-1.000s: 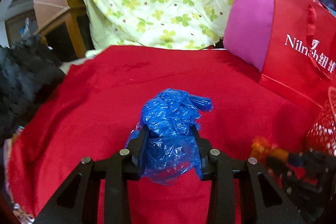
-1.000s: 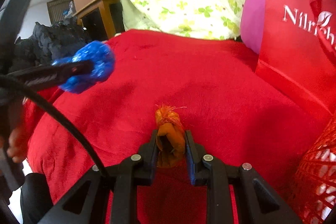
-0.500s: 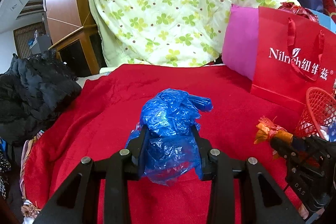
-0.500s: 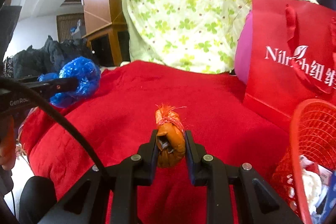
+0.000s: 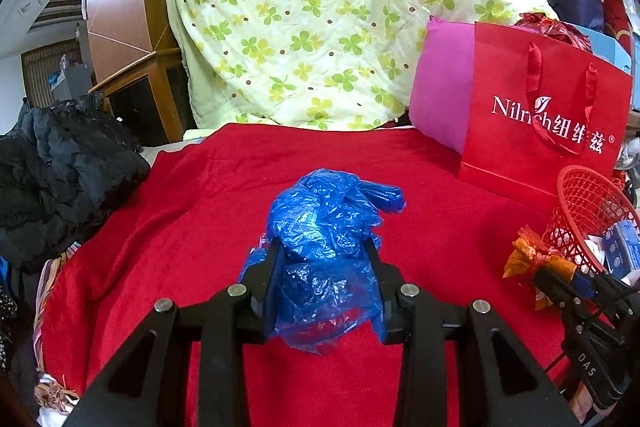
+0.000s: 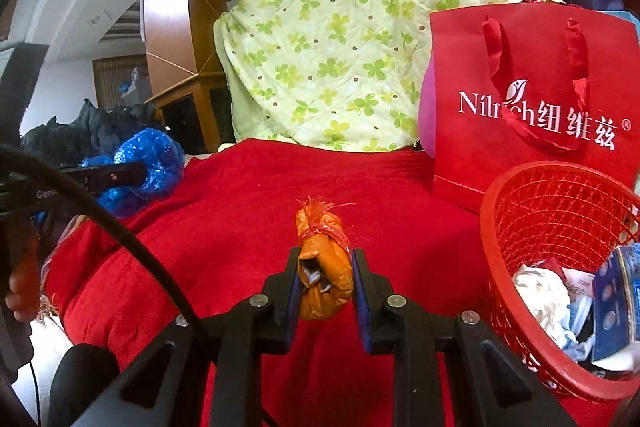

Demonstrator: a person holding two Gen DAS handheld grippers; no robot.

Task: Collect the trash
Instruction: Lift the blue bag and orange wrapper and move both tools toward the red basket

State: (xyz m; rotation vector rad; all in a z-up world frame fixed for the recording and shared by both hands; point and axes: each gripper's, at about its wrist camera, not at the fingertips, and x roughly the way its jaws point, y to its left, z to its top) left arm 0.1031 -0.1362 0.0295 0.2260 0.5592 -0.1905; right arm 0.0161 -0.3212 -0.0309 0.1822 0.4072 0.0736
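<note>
Both pieces picked up, none binned: left gripper [image 5: 322, 255] clamps blue plastic wad [image 5: 328, 215]; right gripper [image 6: 324, 275] pinches orange wrapper [image 6: 324, 267]. Part-filled red basket [image 6: 520, 307] at three o'clock.

The blue bag [image 5: 326, 251] bulges over the left gripper [image 5: 323, 247], so its pads are covered and whatever sits inside the plastic can't be made out. On the left wrist view the basket [image 5: 582, 205] is cut by the right edge (only part of the rim shows). The pink pillow [image 5: 442, 95] disappears behind the red bag [image 5: 540, 119], whose handle crosses the lettering and hides some letters. On the right wrist view the basket's contents are a jumble, hard to name, and a hand [image 6: 22, 283] at the left edge is cropped.
</note>
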